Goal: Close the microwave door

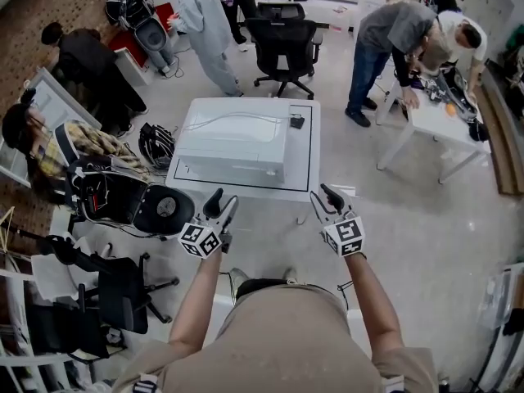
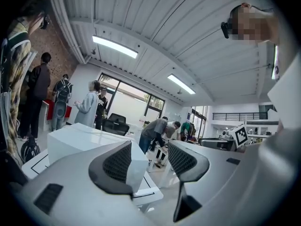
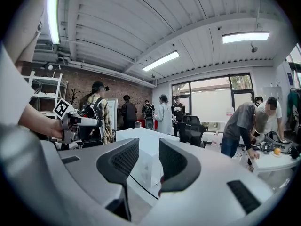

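Item: white microwave (image 1: 233,142), on a white bench (image 1: 303,164) at the middle of the floor, set toward the bench's left side. Its near face looks flat and flush from above; whether the door is latched cannot be told. A small black object (image 1: 297,122) lies on the bench just right of the microwave's far corner.

Left tool (image 1: 224,199): held near the bench's near edge, left of centre, clear of the microwave. Jaws spread, nothing between them; the left gripper view shows the tool (image 2: 149,161) aimed past the microwave (image 2: 84,142), which sits to its left.

Right tool (image 1: 321,195): held near the bench's near right corner, clear of the microwave. Jaws spread and empty; in the right gripper view the tool (image 3: 149,159) frames the microwave (image 3: 150,138) in the gap.

Surroundings: black office chair (image 1: 282,35) beyond the bench; a second white bench (image 1: 434,121) far right with people leaning over it; more people at left.
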A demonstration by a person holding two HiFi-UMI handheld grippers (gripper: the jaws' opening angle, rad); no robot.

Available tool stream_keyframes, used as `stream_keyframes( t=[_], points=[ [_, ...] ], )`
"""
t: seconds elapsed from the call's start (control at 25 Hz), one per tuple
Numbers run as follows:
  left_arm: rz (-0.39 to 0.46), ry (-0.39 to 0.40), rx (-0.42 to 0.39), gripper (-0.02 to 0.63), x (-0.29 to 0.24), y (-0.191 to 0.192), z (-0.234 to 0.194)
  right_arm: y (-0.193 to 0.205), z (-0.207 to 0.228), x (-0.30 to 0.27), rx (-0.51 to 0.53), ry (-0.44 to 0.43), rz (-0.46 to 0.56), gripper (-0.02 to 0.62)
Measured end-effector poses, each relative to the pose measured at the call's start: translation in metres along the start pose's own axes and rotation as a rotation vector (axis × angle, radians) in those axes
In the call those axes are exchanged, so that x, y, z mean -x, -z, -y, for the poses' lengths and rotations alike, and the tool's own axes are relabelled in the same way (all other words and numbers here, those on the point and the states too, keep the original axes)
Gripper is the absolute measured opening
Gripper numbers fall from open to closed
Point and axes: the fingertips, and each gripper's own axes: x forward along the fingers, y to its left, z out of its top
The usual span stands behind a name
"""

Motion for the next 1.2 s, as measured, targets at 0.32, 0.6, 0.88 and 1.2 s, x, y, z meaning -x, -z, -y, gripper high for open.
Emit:
stream_keyframes(
  t=[0.32, 0.6, 0.88, 1.2],
  points=[
    [-0.003, 0.008, -0.006, 0.235, -0.001, -0.001, 0.003, 0.010, 0.009, -0.001, -0.011, 0.011, -0.013, 0.137],
    [-0.022, 0.025, -0.011, 0.235, -0.004, 0.003, 0.005, 0.014, 0.012, -0.002, -0.011, 0.016, -0.018, 0.137],
    [-0.042, 0.034, -0.033, 0.235, -0.012, 0.004, 0.007, 0.017, 0.016, -0.005, 0.001, 0.017, -0.031, 0.137],
    [-0.071, 0.041, -0.042, 0.236, -0.014, 0.012, 0.009, 0.026, 0.021, 0.000, 0.030, 0.041, -0.065, 0.114]
  ],
)
